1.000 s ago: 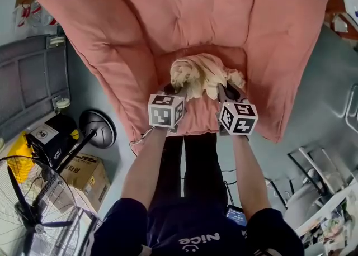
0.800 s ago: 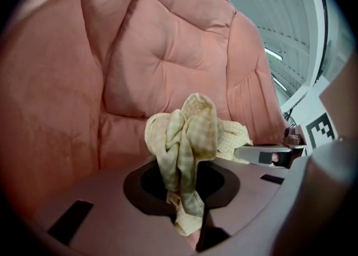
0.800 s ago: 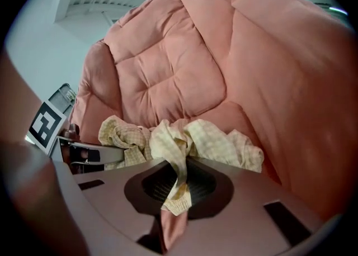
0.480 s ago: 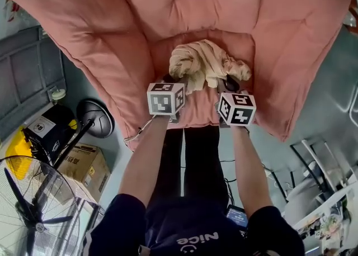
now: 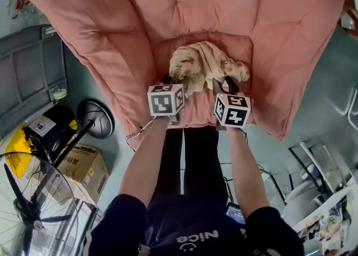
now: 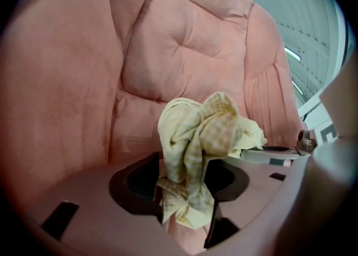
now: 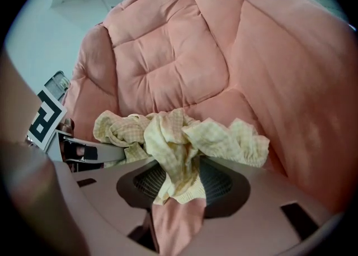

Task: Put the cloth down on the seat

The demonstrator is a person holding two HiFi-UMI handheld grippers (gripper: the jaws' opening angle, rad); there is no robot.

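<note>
Your left gripper (image 5: 169,80) and right gripper (image 5: 225,85) no longer pinch. Both jaws are opening, leaving the cloth (image 5: 202,64) loose between them, bunched on the seat (image 5: 196,112) near its front edge. The put-down looks nearly complete.

Soft even light, faint shadows; fisheye bending, dark vignetted corners, blurred foreground

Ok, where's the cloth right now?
Head view: the cloth sits bunched mid-frame on the pink seat, its near edge between the opening jaws of left gripper and right gripper.
</note>
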